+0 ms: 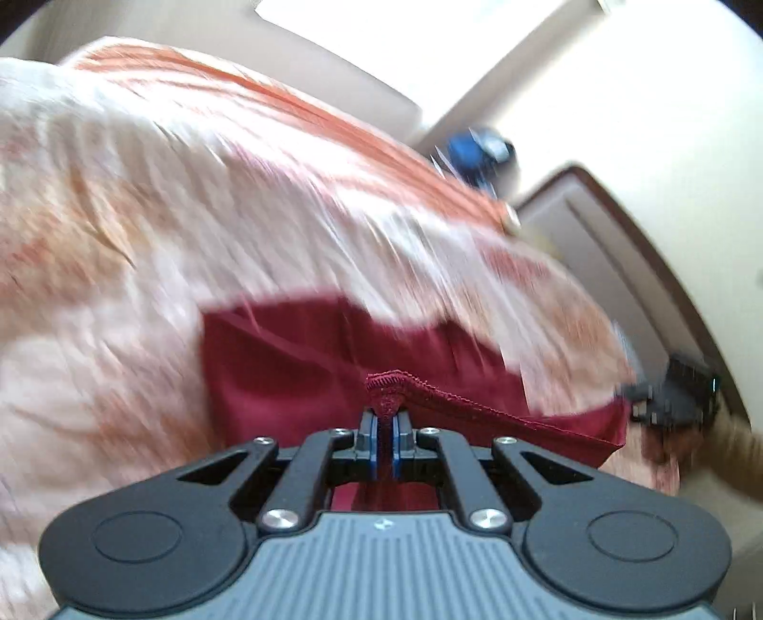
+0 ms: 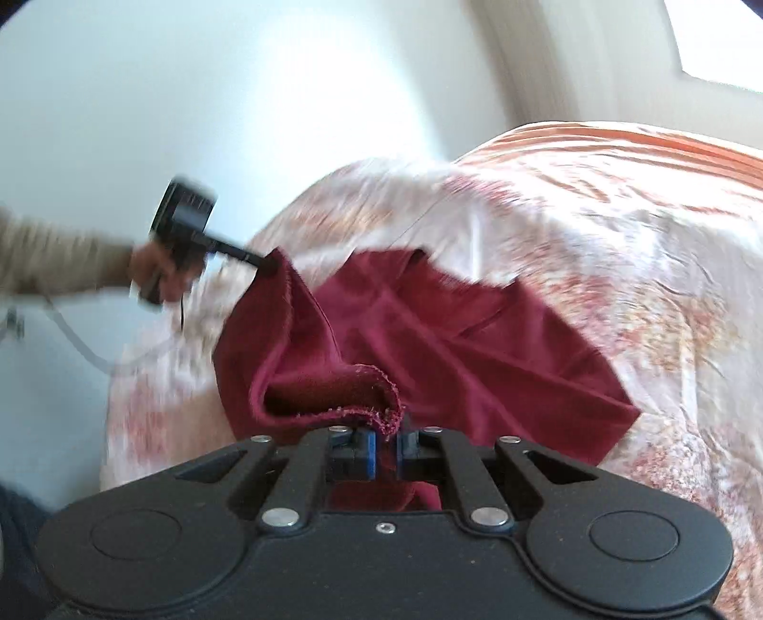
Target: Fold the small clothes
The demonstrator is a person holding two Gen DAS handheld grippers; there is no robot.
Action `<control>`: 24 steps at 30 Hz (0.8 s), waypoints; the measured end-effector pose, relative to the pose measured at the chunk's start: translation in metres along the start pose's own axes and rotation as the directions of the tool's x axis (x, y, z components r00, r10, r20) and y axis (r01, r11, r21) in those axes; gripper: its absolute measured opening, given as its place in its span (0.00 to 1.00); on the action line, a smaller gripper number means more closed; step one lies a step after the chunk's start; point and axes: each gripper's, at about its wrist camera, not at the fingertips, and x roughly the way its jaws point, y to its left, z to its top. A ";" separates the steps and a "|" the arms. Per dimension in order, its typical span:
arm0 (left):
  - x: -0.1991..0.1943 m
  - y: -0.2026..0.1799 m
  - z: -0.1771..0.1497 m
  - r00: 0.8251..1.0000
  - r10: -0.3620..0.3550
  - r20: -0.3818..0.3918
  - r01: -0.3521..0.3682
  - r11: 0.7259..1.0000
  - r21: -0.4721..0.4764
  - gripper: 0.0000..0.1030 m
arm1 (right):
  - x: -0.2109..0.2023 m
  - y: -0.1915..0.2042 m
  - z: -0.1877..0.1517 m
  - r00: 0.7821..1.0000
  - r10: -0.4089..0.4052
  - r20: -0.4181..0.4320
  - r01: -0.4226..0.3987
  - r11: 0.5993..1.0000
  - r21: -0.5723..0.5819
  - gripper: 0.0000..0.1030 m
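Note:
A dark red garment (image 1: 305, 362) (image 2: 458, 343) lies partly lifted off a bed. My left gripper (image 1: 386, 419) is shut on a hemmed corner of the garment, which bunches up between its blue pads. My right gripper (image 2: 387, 436) is shut on another frayed corner of the same garment, the fabric curling over its tips. In the right wrist view the left gripper (image 2: 264, 262) shows at the garment's far left corner, held by a hand (image 2: 157, 272) with a beige sleeve. In the left wrist view the right gripper (image 1: 667, 396) is a dark blur at the garment's right end.
The bed carries a white and orange patterned cover (image 1: 190, 200) (image 2: 596, 229), blurred by motion. A pale wall (image 2: 190, 95) stands behind it, a bright window (image 2: 715, 43) at the upper right. A blue object (image 1: 477, 152) and a door panel (image 1: 596, 238) lie beyond the bed.

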 end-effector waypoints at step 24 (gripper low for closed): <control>0.074 0.037 0.046 0.973 0.219 0.077 -0.214 0.975 -0.064 0.05 | 0.058 -0.121 0.019 0.967 -0.245 0.064 0.194 0.881 0.431 0.06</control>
